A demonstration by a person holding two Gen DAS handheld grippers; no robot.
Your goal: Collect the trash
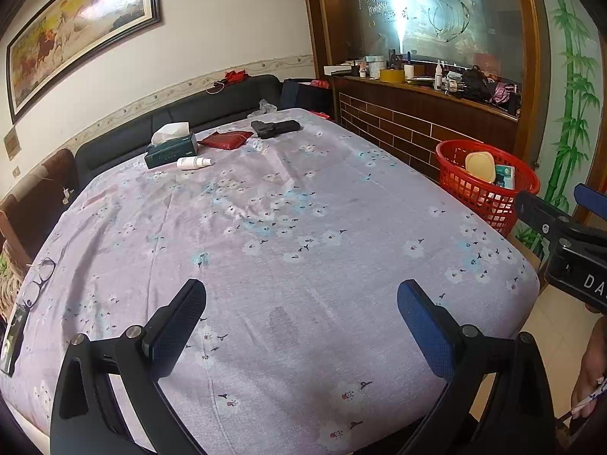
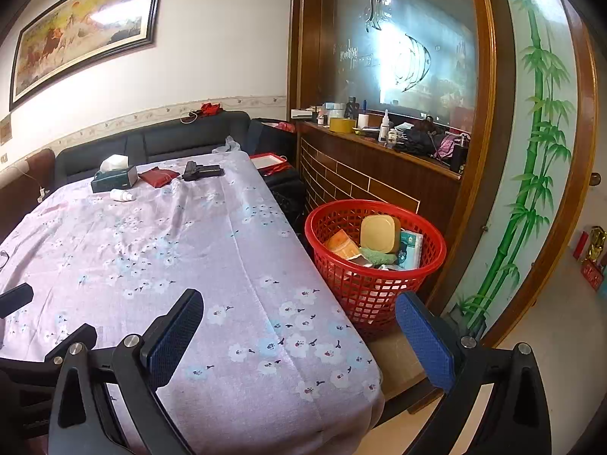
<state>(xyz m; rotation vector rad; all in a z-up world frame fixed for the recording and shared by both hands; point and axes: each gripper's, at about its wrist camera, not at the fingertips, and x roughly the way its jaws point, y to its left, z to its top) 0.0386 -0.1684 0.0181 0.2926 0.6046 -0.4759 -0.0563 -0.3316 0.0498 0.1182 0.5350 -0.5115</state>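
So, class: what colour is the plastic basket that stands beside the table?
Red basket, an open mesh weave; the right wrist view shows it best.

Evenly lit, daylight-bright; strong white glare on etched glass panel [image 1: 409,15] and on framed painting [image 1: 81,19]. Soft shadows only across floral bedsheet [image 1: 288,227]. Heavy fisheye bending, dark vignette at corners. Mild softness throughout; gripper fingers [image 2: 172,337] sharp

Black moulded frames on both the left gripper [image 1: 301,326] and the right gripper [image 2: 299,335], each with two flat fingers [image 1: 425,326] faced in blue textured pads and pinned by round silver screws. White lettering, perhaps "DA", on the right unit's black body at the left view's edge.
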